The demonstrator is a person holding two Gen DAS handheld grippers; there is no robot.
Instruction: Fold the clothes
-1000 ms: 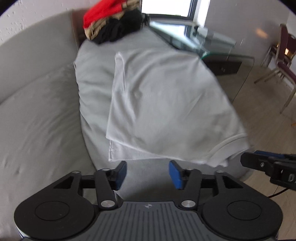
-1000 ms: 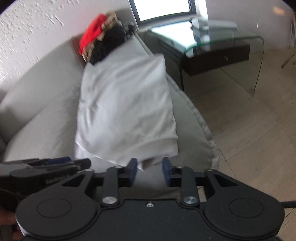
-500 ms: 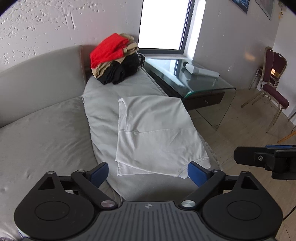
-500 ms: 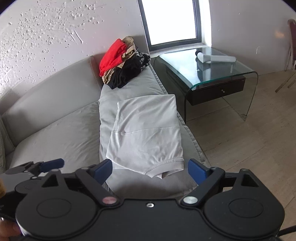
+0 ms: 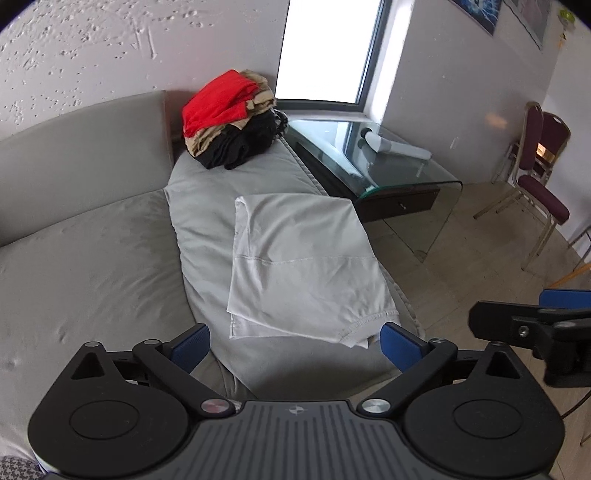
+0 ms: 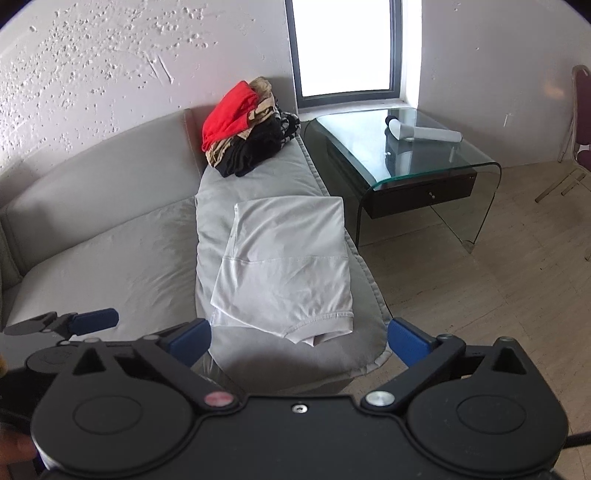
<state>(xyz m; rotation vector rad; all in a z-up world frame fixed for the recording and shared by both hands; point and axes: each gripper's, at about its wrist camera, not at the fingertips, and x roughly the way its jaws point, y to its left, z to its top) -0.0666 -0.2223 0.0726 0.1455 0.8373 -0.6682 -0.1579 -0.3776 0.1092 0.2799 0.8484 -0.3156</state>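
Folded white garment (image 5: 303,266) flat on grey sofa cushion (image 5: 207,206) — left gripper (image 5: 295,343) spread wide, empty; right gripper (image 6: 299,341) opening, nothing between jaws — both above near edge.

Readable text: none is being shown in either view.
Left gripper (image 5: 295,341) housing: only a small cross-shaped mark is being displayed, no letters.
Wall posters (image 5: 476,14): nothing legible.
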